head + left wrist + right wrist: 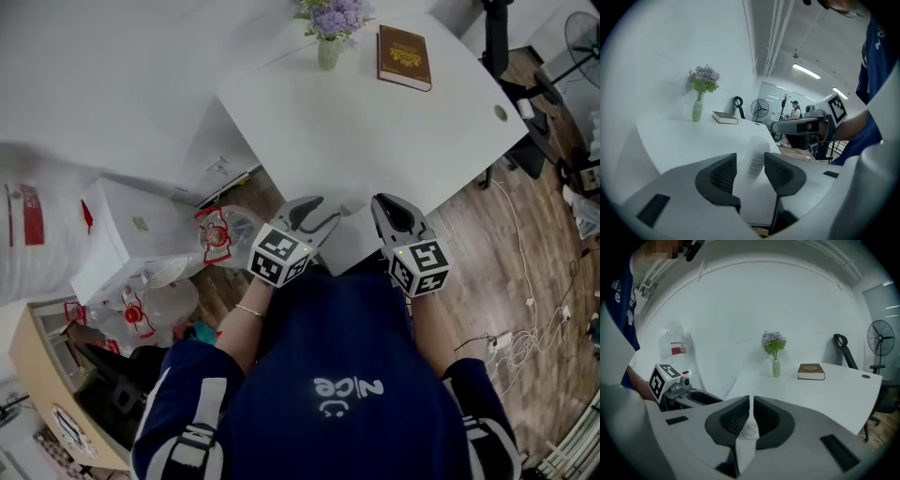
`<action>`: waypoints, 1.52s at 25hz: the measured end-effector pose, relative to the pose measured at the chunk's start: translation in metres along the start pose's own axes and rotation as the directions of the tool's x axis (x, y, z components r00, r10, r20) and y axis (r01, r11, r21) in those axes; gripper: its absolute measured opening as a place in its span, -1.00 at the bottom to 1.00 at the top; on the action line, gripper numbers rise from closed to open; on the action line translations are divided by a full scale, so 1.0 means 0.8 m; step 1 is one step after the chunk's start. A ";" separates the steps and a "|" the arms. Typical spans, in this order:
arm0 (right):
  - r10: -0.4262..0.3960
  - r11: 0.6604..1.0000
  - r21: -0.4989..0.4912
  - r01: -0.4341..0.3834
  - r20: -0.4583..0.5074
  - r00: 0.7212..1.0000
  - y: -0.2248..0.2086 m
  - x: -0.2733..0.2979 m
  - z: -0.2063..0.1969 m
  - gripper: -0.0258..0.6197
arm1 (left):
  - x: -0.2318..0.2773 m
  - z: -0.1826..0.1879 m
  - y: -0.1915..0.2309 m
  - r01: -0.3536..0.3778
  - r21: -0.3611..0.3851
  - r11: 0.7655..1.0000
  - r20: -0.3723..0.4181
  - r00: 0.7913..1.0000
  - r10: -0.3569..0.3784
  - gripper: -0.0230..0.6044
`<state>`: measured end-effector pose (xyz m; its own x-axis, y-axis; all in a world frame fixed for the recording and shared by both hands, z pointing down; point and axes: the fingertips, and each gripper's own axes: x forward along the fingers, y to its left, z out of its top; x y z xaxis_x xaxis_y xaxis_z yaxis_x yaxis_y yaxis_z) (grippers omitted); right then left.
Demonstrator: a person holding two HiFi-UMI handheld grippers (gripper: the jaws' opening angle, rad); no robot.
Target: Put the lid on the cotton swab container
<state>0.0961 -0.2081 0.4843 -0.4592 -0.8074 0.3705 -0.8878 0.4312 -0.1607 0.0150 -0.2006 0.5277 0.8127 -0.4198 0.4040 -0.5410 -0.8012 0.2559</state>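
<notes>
Lid (746, 436), print unreadable, pinched in right tongs (750, 398).

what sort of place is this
Probably an office or workroom: a white desk holds a book and a vase of flowers, and a standing fan is behind it.

I see a navy shirt (319, 328) with pale lettering (349, 386), grey-white sleeve panels (199, 427), a thin bracelet (249, 310); the grey left gripper (326, 210) and right gripper (379, 201) carry black-and-white marker cubes (279, 255).
</notes>
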 end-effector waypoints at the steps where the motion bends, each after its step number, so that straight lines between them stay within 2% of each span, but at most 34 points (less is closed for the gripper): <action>1: -0.023 1.000 0.004 0.023 0.020 1.000 0.000 -0.005 -0.002 -0.75 | -0.007 0.002 0.003 -0.026 -0.004 1.000 0.020 0.999 0.026 -0.32; 5: -0.105 0.994 0.011 0.105 0.063 0.992 0.002 -0.022 -0.014 -0.75 | -0.034 0.016 0.011 -0.108 -0.023 0.994 0.111 0.988 0.110 -0.35; 11: -0.139 0.990 -0.017 0.140 0.077 0.987 0.008 -0.028 -0.014 -0.75 | -0.056 0.030 0.013 -0.123 -0.057 0.991 0.174 0.976 0.132 -0.36; 14: -0.147 0.989 -0.021 0.149 0.085 0.985 0.009 -0.031 -0.011 -0.75 | -0.057 0.034 0.007 -0.117 -0.049 0.992 0.182 0.976 0.124 -0.70; 15: -0.147 0.988 -0.025 0.150 0.087 0.985 0.009 -0.032 -0.010 -0.75 | -0.057 0.037 0.006 -0.116 -0.049 0.992 0.189 0.974 0.123 -0.76; 20: -0.155 0.987 -0.021 0.157 0.089 0.984 0.008 -0.037 -0.011 -0.75 | -0.057 0.047 -0.001 -0.112 -0.047 0.993 0.217 0.969 0.119 -0.86; 26: -0.140 0.989 -0.025 0.143 0.093 0.986 0.010 -0.037 -0.010 -0.75 | -0.059 0.056 -0.018 -0.128 0.035 0.991 0.257 0.960 0.115 -0.87; 38: -0.143 0.984 -0.096 0.148 0.060 0.988 0.006 -0.043 -0.016 -0.76 | -0.051 0.053 -0.028 -0.106 0.010 0.994 0.258 0.961 0.100 -0.87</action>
<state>0.1082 -0.1733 0.4824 -0.3289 -0.8834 0.3339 -0.9390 0.3436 -0.0160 0.0028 -0.1835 0.4684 0.7828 -0.5935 0.1869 -0.6219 -0.7565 0.2024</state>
